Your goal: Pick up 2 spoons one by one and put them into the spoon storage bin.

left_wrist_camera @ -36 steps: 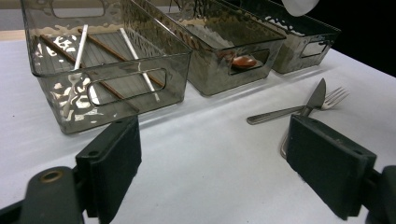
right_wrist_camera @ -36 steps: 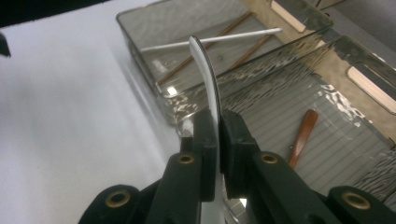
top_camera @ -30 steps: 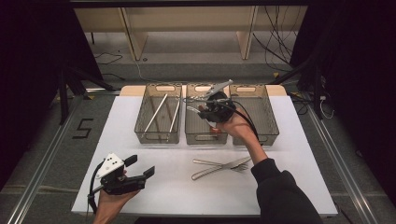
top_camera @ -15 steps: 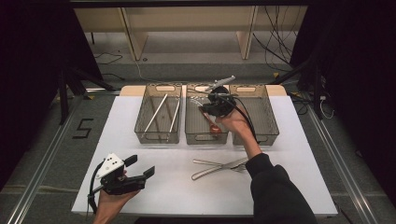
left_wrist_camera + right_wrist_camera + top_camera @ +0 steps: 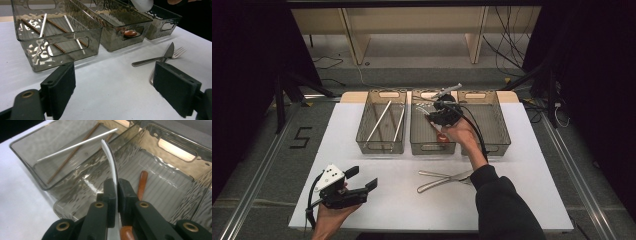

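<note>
While the right tongs [image 5: 116, 192] press their pads together on it, a white spoon [image 5: 110, 157] stands pinched by its handle, the handle rising past the pads and the bowl hidden below them. In the left gripper view its white bowl [image 5: 142, 4] shows at the top edge.

Item held: white spoon, above the middle bin [image 5: 422, 145], in the right tongs [image 5: 443, 114].

Directly beneath the right tongs: middle bin [image 5: 172, 192], smoked clear plastic, holding a brown wooden spoon [image 5: 141, 185] on its ribbed floor, just beside the pads.

Beyond the right tongs' tips in the right gripper view: left bin [image 5: 27, 147], holding a white chopstick [image 5: 77, 144] crossed over a brown chopstick [image 5: 72, 156].

On the other side of the right tongs: right bin [image 5: 499, 125], contents not discernible.

Nearer the person than the right tongs, on the white bench [image 5: 392, 200]: a metal knife [image 5: 447, 175] and a metal fork [image 5: 439, 182] lying together, touching or crossing.

Left tongs [image 5: 362, 181]: spread wide, nothing between them, held low over the near left part of the bench, well apart from the right tongs. Ahead of the left tongs [image 5: 115, 85]: bare bench, then the three bins; the knife [image 5: 168, 53] and fork [image 5: 160, 59] lie just beyond the jaw at the right of that view.
</note>
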Action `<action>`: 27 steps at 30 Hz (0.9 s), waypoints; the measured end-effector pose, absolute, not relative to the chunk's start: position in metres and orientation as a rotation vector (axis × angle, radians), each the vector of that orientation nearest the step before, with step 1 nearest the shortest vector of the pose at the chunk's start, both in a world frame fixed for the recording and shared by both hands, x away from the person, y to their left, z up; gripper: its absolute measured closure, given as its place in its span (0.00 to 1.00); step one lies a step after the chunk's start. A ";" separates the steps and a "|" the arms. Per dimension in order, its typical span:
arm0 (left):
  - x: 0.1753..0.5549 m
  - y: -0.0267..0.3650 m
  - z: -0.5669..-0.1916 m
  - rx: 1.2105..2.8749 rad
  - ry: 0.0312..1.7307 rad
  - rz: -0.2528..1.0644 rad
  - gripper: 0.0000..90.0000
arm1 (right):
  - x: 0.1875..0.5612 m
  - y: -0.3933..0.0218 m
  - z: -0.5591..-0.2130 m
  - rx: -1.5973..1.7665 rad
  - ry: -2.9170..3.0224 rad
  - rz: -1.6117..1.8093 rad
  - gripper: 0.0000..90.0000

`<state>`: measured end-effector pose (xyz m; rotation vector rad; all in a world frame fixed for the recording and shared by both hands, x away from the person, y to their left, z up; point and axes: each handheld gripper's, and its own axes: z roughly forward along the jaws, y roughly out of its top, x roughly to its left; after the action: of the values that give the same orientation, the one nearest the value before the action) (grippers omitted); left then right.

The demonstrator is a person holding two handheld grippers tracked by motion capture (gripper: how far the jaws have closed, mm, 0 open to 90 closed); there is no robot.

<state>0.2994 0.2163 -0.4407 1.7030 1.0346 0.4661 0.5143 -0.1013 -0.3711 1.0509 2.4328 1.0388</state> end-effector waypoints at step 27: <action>0.299 0.217 -0.441 1.702 1.033 0.466 0.20 | 0.521 -0.103 -0.398 1.132 2.457 0.967 0.95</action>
<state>0.2990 0.2165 -0.4407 1.7024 1.0326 0.4658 0.5206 -0.1027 -0.3981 1.1317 2.4570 0.9669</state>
